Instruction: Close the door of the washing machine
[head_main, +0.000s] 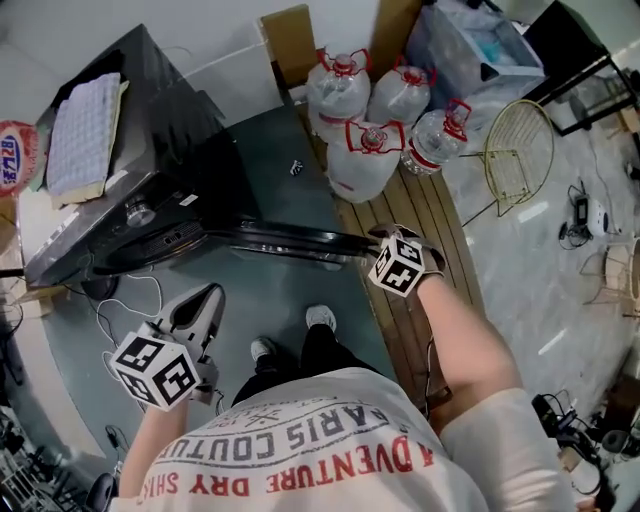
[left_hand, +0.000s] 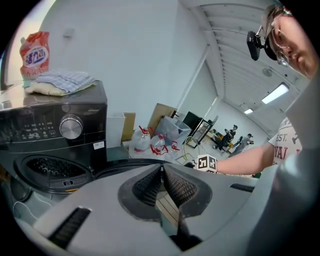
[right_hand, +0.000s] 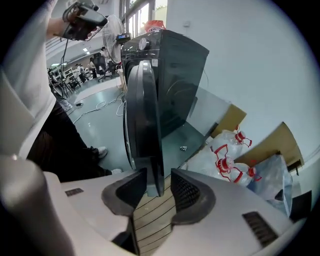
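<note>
Machines counted: one dark grey front-loading washing machine (head_main: 150, 130), with its one round, dark-rimmed door (head_main: 290, 243) swung wide open. Four clear plastic water jugs with red caps (head_main: 365, 160) are grouped on the wooden slatted platform (head_main: 430, 215), near the door's free edge. Two grippers are held. Bare grey floor (head_main: 265, 160) is left between door and jugs; two white shoes (head_main: 320, 318) are planted on the door's near side. The door's free edge is seen between the spread jaws of the right gripper (right_hand: 159, 182), close against one pad, with a gap at the other. The left gripper (left_hand: 161, 170) is held well apart from the door, its jaws pressed together on nothing.
</note>
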